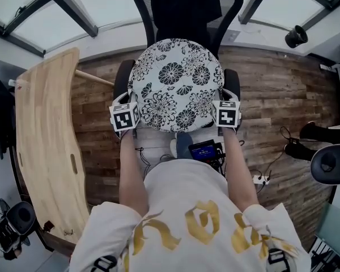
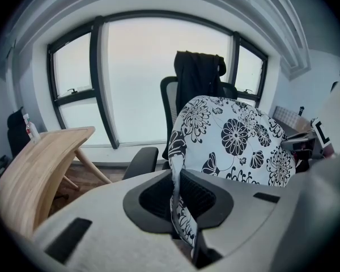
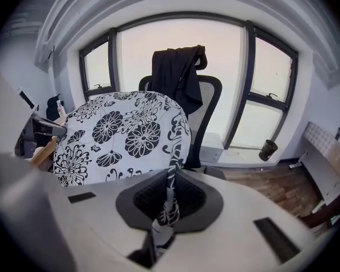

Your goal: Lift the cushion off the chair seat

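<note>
The flowery cushion (image 1: 178,84) is being held at mid-frame, right over the chair (image 1: 187,4) seat. Its near edge is being pinched at both corners, with the left gripper (image 1: 124,118) and right gripper (image 1: 226,113) each clamped narrow on fabric. Looks like the lift itself is being done. Next it probably needs raising evenly, clear of the seat.

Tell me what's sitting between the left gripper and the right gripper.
The floral cushion spans the gap in the head view; the left gripper and right gripper each pinch its edge.
</note>
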`<state>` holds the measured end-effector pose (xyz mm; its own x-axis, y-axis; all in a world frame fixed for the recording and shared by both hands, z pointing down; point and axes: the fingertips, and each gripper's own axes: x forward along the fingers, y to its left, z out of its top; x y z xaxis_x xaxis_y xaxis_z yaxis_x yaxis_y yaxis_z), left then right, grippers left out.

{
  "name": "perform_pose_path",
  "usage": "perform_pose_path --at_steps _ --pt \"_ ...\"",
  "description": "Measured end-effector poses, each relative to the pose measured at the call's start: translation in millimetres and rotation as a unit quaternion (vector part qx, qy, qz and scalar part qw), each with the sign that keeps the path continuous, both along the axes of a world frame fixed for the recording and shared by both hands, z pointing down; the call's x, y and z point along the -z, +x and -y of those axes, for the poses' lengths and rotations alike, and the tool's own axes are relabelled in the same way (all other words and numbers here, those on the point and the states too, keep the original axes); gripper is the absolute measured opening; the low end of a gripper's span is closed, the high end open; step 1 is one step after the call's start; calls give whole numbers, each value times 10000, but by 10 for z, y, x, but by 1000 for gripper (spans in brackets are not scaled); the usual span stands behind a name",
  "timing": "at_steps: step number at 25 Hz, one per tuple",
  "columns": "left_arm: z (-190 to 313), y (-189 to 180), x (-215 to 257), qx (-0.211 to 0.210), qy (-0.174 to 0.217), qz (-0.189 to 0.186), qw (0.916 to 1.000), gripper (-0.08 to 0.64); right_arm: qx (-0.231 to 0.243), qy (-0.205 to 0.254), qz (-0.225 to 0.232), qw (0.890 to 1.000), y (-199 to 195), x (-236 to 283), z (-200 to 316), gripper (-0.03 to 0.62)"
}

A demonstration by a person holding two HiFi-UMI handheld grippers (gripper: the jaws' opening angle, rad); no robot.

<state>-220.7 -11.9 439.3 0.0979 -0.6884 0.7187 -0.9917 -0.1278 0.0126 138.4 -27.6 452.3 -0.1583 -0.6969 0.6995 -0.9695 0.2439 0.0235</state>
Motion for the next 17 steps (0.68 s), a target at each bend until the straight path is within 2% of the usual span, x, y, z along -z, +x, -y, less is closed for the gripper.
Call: perform_pose_path --at_steps 4,17 --pt "38 -10 -11 -129 -22 164 9998 40 1 -27 -3 10000 -15 1 28 23" --pt "130 -32 -83 -143 -81 47 9999 40 -51 -102 -10 9999 -25 -95 71 23"
